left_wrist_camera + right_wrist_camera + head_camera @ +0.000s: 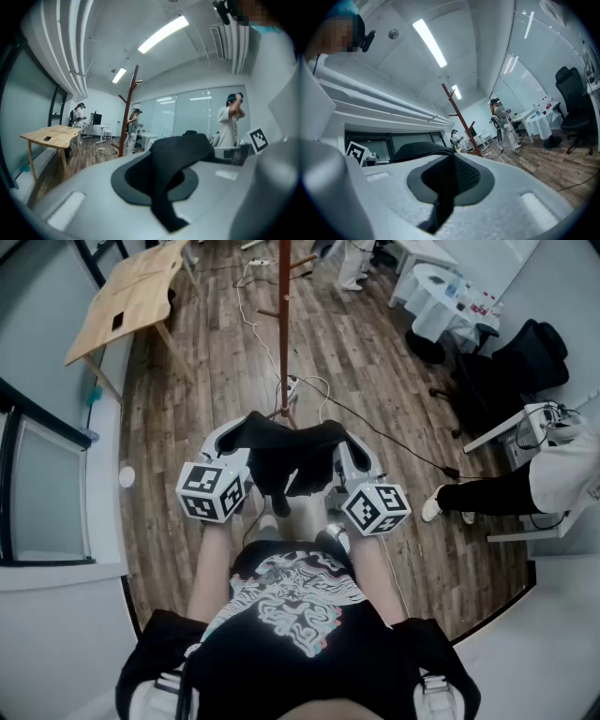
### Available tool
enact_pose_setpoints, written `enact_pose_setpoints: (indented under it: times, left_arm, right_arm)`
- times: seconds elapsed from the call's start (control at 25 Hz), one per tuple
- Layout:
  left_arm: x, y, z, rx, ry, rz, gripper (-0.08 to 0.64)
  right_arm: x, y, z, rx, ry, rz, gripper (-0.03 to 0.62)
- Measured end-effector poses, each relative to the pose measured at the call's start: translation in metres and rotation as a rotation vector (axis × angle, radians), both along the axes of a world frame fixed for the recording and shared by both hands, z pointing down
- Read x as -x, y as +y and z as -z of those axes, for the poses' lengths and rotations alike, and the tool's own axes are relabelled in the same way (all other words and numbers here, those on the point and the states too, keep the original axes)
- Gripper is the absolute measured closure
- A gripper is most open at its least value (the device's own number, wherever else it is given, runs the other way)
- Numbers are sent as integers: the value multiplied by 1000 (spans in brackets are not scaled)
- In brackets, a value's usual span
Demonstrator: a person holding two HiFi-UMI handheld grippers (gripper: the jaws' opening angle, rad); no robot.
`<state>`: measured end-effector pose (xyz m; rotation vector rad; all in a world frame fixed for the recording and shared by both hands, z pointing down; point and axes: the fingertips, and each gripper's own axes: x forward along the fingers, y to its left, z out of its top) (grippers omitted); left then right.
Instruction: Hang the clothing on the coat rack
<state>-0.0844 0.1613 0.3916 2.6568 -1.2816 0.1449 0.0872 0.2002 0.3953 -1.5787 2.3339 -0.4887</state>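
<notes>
Wood-plank floor (375, 362) here: coat rack (284, 324) standing on it, loose cables (246, 310) trailing past, wooden bench (131, 296) off left.

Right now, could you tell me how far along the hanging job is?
Picked up: the black garment is pinched in the left tongs and right tongs. In hand: it hangs between them, short of the coat rack. Left: closing that gap and hooking it onto the rack.

No readable text, no labels, no numbers
</notes>
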Motion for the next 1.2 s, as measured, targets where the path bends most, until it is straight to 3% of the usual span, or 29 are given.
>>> enact_pose_setpoints:
  times: [1.2]
  left_arm:
    - [7, -6, 10, 8, -14, 41, 554]
  right_arm:
    - [6, -19, 12, 13, 17, 53, 583]
